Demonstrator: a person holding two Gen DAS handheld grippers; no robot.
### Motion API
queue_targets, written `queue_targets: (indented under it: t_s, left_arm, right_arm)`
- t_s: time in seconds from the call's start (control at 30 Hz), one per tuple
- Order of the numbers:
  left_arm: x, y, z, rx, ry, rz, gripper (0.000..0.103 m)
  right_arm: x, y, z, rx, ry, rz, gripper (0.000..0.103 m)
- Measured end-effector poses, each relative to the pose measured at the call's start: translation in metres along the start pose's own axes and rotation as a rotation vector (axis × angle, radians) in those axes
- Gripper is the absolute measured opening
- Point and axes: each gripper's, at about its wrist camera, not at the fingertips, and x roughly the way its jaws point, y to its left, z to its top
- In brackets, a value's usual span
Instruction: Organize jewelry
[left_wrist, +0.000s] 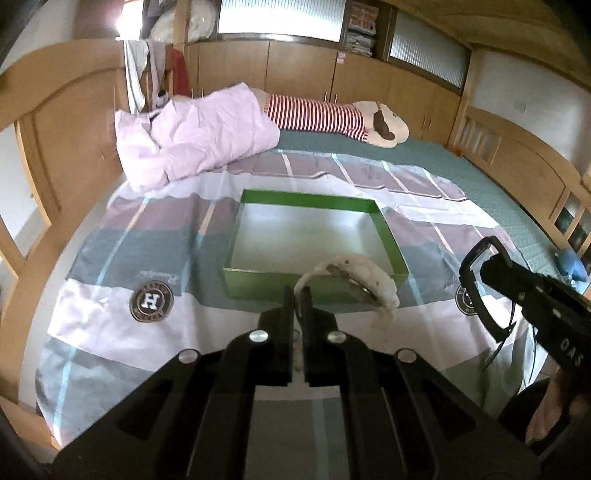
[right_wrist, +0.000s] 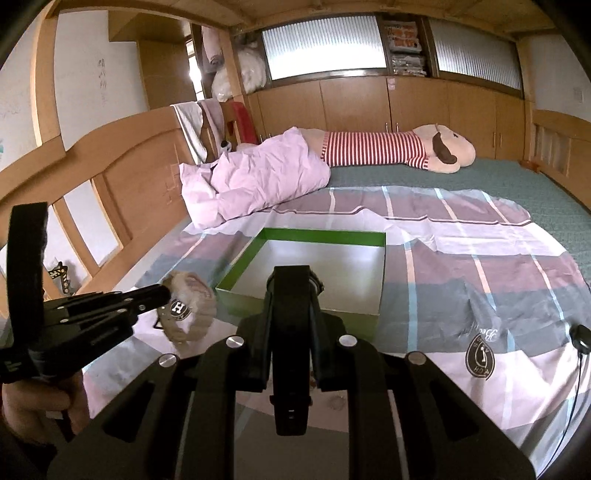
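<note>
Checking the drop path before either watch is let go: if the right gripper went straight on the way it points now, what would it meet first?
Most likely the near wall of the green box. The right gripper, shut on the black watch, points at it from just short; depth is unclear, so it might pass over the rim into the box.

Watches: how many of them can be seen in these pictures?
2. The white watch is held by the left tool, near the green box. The black watch is held by the right tool. Others may be hidden.
</note>
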Motion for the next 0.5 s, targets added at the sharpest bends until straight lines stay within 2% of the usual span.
queue_targets:
  t_s: [0.17,0.5]
  left_arm:
    - [0.0088,-0.0001,-0.005,-0.011,0.025,-0.002,0.005]
    - [0.0103,0.0031,-0.0071,-0.015,0.013,-0.01,0.005]
  right_arm:
    - [0.0039,-0.0042,-0.003,0.003,0.0,-0.015,0.017]
    - [0.003,-0.0062,-0.0032,0.008,-0.003,-0.006,0.017]
